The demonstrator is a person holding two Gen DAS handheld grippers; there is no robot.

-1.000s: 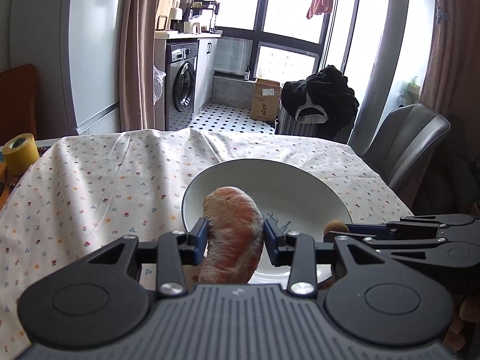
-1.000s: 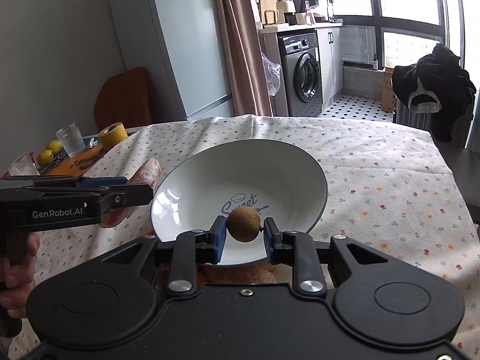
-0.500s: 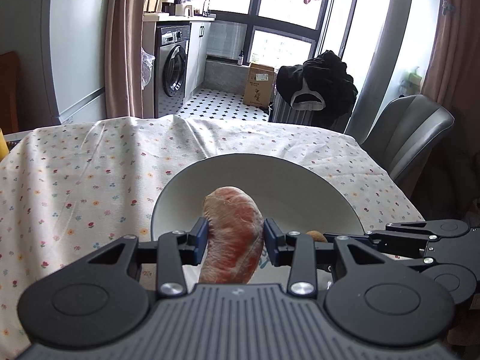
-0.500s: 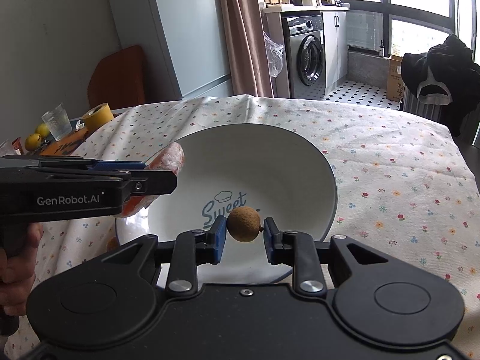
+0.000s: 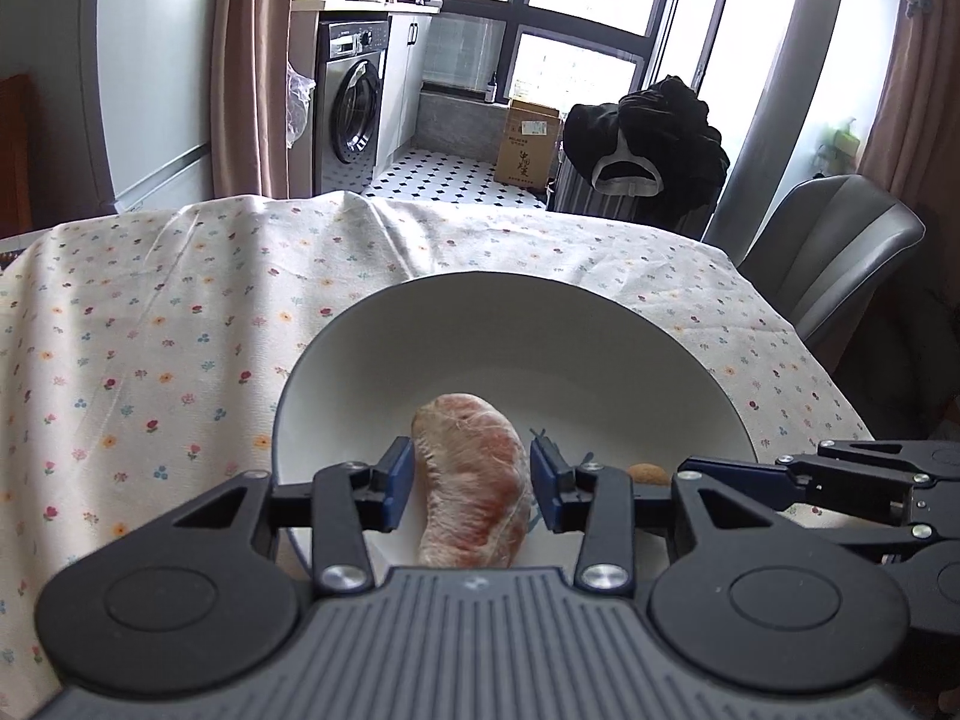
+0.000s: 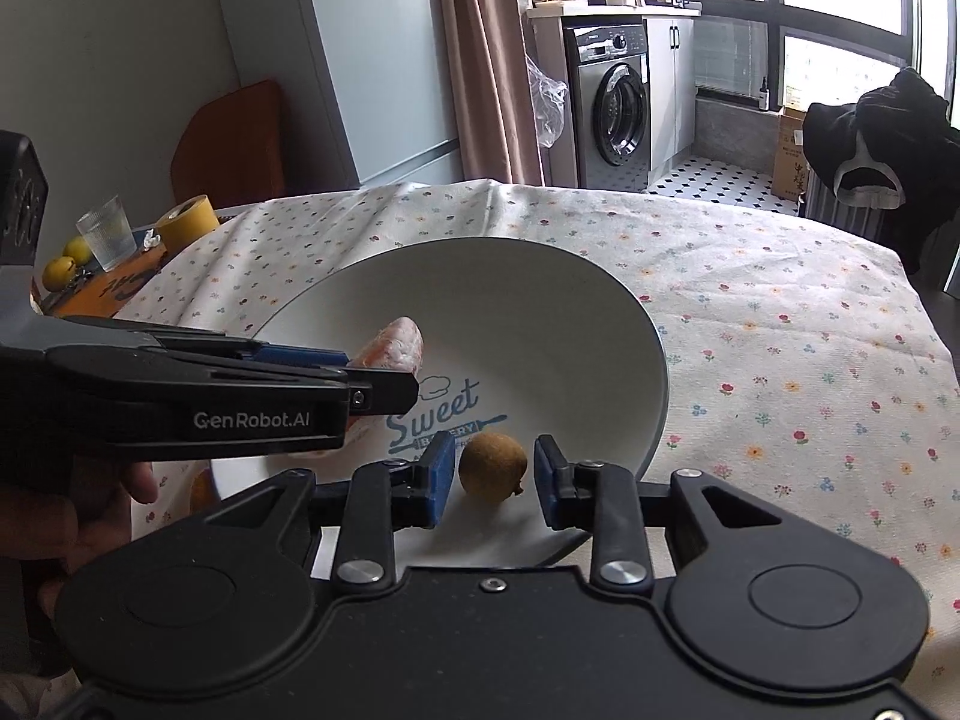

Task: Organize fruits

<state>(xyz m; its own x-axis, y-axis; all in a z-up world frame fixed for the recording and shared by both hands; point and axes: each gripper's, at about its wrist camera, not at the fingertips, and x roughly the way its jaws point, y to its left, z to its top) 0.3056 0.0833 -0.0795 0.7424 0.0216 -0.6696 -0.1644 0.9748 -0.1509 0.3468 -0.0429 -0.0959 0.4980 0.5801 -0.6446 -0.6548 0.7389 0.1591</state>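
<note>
A white plate (image 5: pixel 510 285) (image 6: pixel 651 354) with blue "Sweet" lettering sits on the flowered tablecloth. My left gripper (image 5: pixel 472 468) is low over its near side. Its pads still touch a pinkish peeled citrus segment (image 5: pixel 474 480) (image 6: pixel 401 337) while the jaws are opening. The segment's far end hangs over the plate. My right gripper (image 6: pixel 495 468) is over the plate's near right part, jaws opening. A small brown round fruit (image 6: pixel 493 467) (image 5: pixel 647 472) lies on the plate between the pads, with a gap on each side. Each gripper shows side-on in the other view: left gripper (image 6: pixel 378 375), right gripper (image 5: pixel 690 471).
A glass (image 6: pixel 111 234), a yellow tape roll (image 6: pixel 189 221) and yellow lemons (image 6: pixel 60 267) stand at the table's far left. A grey chair (image 5: pixel 840 240) is beyond the right edge. A hand (image 6: pixel 90 510) holds the left gripper. Bare tablecloth (image 6: pixel 810 390) lies right of the plate.
Both grippers have moved forward and down over the plate. The right jaws have parted and the brown fruit now lies on the plate. The segment sits slightly lower between the left pads.
</note>
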